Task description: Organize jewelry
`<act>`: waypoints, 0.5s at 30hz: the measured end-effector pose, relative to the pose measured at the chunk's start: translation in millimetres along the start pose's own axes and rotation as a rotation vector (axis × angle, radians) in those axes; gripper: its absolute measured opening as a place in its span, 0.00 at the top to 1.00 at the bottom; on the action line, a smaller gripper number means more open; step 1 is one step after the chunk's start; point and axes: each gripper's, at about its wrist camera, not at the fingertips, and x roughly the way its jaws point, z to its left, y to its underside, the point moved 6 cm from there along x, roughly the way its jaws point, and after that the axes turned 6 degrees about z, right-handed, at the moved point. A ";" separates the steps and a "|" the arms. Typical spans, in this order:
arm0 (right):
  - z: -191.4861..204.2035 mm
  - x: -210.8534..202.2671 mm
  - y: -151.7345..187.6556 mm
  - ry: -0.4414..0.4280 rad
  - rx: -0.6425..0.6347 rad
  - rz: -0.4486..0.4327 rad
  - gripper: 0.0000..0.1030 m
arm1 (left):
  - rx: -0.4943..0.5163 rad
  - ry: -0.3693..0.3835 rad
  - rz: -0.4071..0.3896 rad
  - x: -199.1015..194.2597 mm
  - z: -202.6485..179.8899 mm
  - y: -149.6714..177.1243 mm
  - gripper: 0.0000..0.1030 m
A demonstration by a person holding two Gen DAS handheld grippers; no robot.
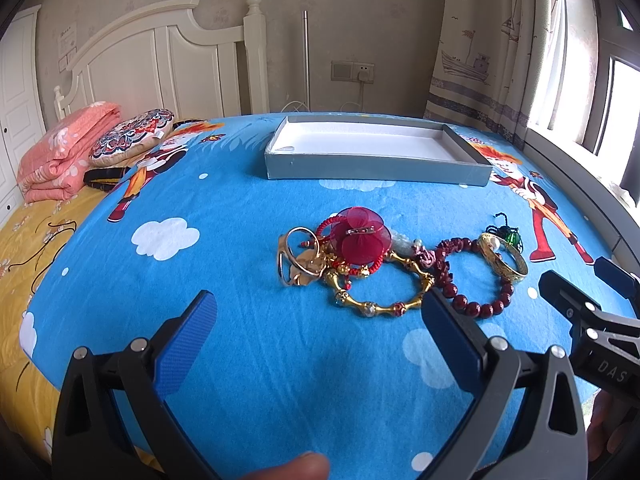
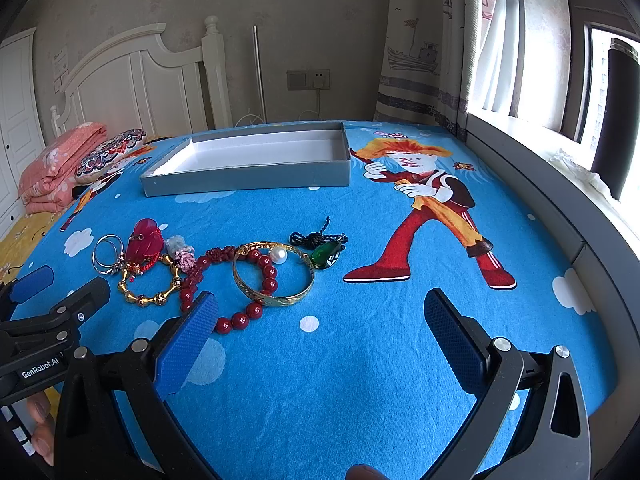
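A pile of jewelry lies on the blue bedsheet: a red fabric flower clip (image 1: pixel 360 236), a gold segmented bangle (image 1: pixel 380 292), a dark red bead bracelet (image 1: pixel 476 284), a gold band bangle (image 1: pixel 504 258) and a green pendant on black cord (image 1: pixel 506 236). The same pile shows in the right wrist view, with the gold band bangle (image 2: pixel 274 274) and the bead bracelet (image 2: pixel 244 292). A shallow grey box (image 1: pixel 376 164) with white lining sits behind it. My left gripper (image 1: pixel 320 320) is open, just short of the pile. My right gripper (image 2: pixel 320 320) is open and empty, right of the pile.
A folded pink quilt (image 1: pixel 64 152) and a patterned cushion (image 1: pixel 132 136) lie at the left by the white headboard (image 1: pixel 160 60). A window ledge (image 2: pixel 560 184) and curtain (image 2: pixel 432 40) run along the right. The box also shows in the right wrist view (image 2: pixel 248 178).
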 end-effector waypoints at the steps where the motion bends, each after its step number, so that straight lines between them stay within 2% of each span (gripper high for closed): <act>1: 0.3 0.1 -0.4 0.000 0.000 -0.001 0.06 | -0.001 0.000 0.000 0.0 -0.2 -0.4 0.04; 6: -2.0 -1.0 -4.7 -0.013 0.010 0.003 0.06 | -0.008 0.013 0.000 -0.3 3.1 -0.3 0.04; 15: -20.8 11.6 -31.9 -0.091 0.035 0.021 0.06 | 0.007 0.162 0.055 15.0 15.1 -17.9 0.04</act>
